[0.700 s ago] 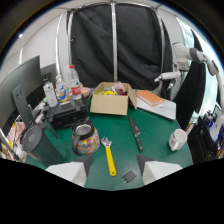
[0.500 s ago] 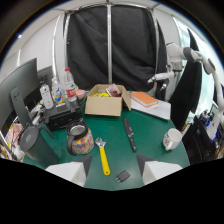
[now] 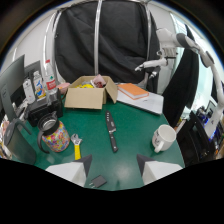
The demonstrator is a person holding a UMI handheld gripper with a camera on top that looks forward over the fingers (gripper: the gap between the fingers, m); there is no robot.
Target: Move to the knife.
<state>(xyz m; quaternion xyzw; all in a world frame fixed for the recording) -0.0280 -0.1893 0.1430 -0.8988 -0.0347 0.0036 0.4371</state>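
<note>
You are bringing the gripper (image 3: 114, 170) in with its fingers spread wide and holding nothing; the knife (image 3: 111, 131) is lying on the green table (image 3: 135, 120) just ahead at twelve o'clock, handle nearest you; keep gliding straight forward and low, lining the gap over the handle; you are passing the candy jar (image 3: 52, 136) at ten o'clock and the white mug (image 3: 163, 138) at two o'clock, so steer centrally.

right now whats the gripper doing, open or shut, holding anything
gripper: open, holding nothing; the knife lies on the green table just ahead of the fingers, untouched.
</note>
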